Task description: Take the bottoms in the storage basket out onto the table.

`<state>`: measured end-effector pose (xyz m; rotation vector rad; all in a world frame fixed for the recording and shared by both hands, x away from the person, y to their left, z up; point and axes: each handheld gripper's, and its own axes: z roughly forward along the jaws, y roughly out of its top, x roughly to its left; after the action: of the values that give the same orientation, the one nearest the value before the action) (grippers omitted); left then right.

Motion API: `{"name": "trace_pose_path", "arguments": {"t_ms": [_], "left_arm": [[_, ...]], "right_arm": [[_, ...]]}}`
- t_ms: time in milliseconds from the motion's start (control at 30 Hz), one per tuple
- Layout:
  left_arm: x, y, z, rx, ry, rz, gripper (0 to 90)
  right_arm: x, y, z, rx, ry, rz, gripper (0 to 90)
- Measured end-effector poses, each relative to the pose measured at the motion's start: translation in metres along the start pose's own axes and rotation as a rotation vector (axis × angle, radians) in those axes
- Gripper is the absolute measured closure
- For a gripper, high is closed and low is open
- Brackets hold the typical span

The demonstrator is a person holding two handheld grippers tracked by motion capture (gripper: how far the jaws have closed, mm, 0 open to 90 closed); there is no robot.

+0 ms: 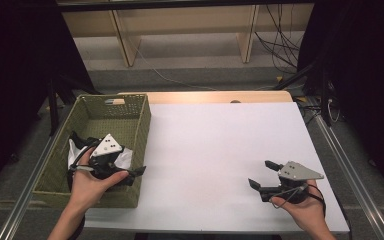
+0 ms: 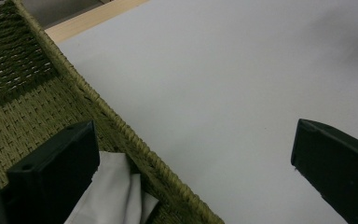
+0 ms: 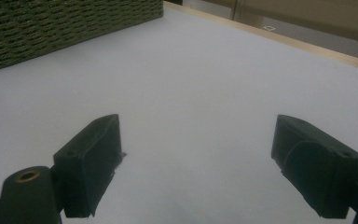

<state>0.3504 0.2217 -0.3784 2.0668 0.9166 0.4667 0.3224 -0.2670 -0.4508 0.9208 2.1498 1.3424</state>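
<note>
A green woven basket stands at the table's left edge, with white cloth and something black lying in its near end. My left gripper is open and held over the basket's right wall near the front corner. In the left gripper view one jaw hangs over the white cloth inside the basket and the other over the table. My right gripper is open above the white table at front right, nothing between its jaws. The basket's side lies far ahead of it.
A bare wooden strip borders the table's far edge. Beyond it are wooden legs and loose cables on the floor. Metal rails run along both sides of the table.
</note>
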Motion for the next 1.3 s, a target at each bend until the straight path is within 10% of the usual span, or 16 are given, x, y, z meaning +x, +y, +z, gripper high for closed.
{"name": "trace_pose_path", "arguments": {"t_ms": [467, 867, 1300], "left_arm": [[0.008, -0.001, -0.004, 0.027, -0.003, 0.013, 0.0], [0.044, -0.006, -0.012, 0.075, -0.007, 0.008, 0.5], [0.086, -0.028, 0.005, 0.305, -0.013, 0.013, 2.7]], "right_arm": [[-0.001, -0.001, 0.000, 0.008, -0.002, -0.003, 17.0], [-0.003, -0.001, 0.001, 0.021, -0.004, 0.020, 17.1], [-0.003, -0.001, 0.002, 0.027, 0.002, 0.016, 17.1]]}}
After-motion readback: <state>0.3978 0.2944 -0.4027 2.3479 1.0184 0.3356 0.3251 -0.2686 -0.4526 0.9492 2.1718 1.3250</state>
